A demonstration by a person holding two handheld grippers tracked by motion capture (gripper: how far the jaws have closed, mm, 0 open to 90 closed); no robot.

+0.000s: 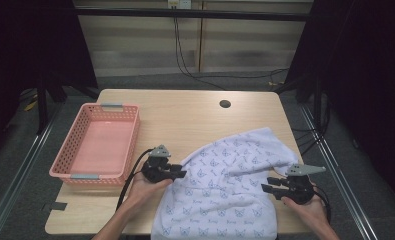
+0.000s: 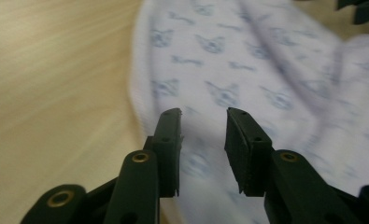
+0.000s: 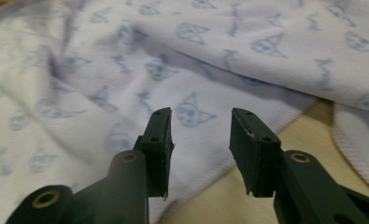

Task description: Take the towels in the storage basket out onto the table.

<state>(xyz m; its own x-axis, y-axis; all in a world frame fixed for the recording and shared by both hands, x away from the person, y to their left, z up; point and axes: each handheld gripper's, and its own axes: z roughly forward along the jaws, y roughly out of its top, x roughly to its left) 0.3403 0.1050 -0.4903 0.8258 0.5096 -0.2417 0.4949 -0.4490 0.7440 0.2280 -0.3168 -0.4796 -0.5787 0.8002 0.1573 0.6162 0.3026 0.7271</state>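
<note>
The left claw (image 1: 181,173) stands half open with nothing between its jaws; in the left gripper view the cloth (image 2: 266,79) lies just under and ahead of them, and its rounded left edge runs beside the left jaw. The right claw (image 1: 266,184) is also half open and holds nothing. Its jaws hover over the right border of the cloth, where the hem meets bare wood in the right gripper view.

The cloth (image 1: 225,185), white with small blue cat faces, lies between the two claws on the near right part of the bench (image 1: 185,115). Its long axis runs from the near edge, where it hangs a little over, up toward the far right. It is loose and wrinkled, with a fold across the middle. Both claws point inward at it from opposite sides, so each hand is equally near to its own border. I judge that the next grasp depends on lowering each claw onto the hem in front of it.

A pink basket (image 1: 97,145) stands empty at the left of the bench, just beside the left hand (image 1: 145,192). The wood is pale and smooth, with a round hole (image 1: 225,104) near the far edge. The room around is dark, with cables on the floor behind.
</note>
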